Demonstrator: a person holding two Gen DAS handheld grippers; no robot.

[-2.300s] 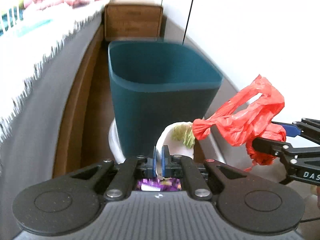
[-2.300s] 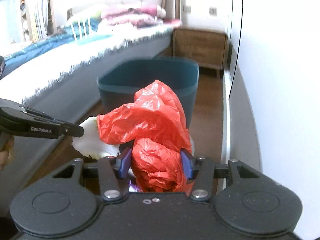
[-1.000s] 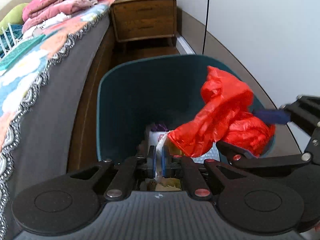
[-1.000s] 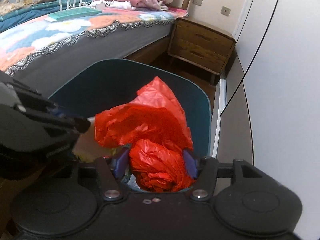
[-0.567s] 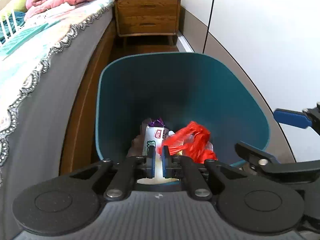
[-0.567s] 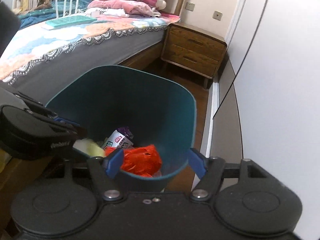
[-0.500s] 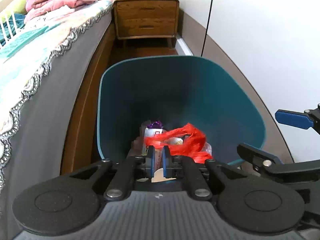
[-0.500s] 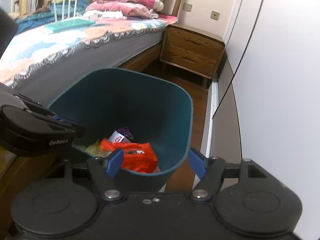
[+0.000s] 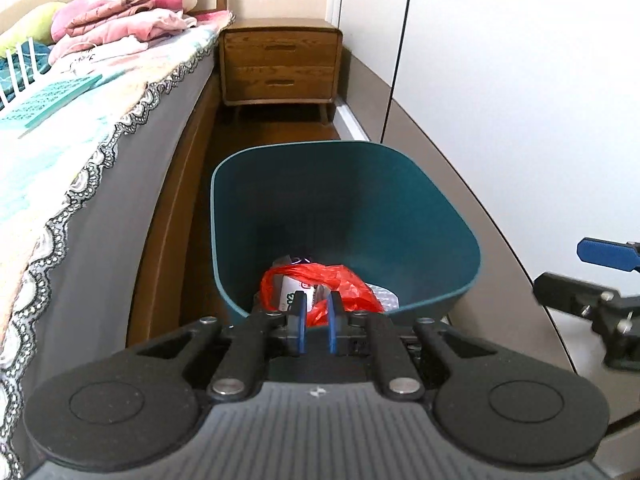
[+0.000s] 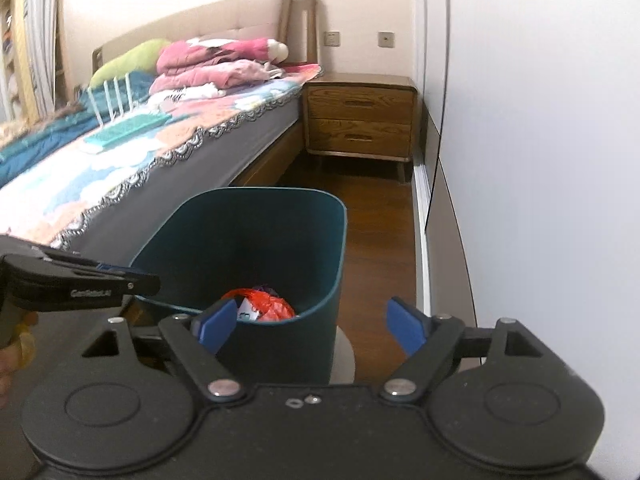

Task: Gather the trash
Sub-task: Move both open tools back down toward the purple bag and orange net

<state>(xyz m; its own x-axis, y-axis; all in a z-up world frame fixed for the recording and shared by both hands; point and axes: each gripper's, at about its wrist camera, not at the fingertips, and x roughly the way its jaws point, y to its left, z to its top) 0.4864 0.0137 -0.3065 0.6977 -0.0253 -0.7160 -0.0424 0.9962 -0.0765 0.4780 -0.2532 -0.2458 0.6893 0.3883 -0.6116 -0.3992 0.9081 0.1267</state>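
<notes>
Both grippers were matte black with blue pads. Left gripper [image 9: 315, 328]: ribbed grey top plate, two round hubs, silver pivot screws. Right gripper [image 10: 310, 326]: same linkage, small screws near centre. White lettering on the left's finger side, unreadable.

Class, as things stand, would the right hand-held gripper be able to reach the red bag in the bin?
Probably yes: the bin is open-topped, the red bag lies uncovered inside, and the right hand-held gripper is open above the near rim.
</notes>
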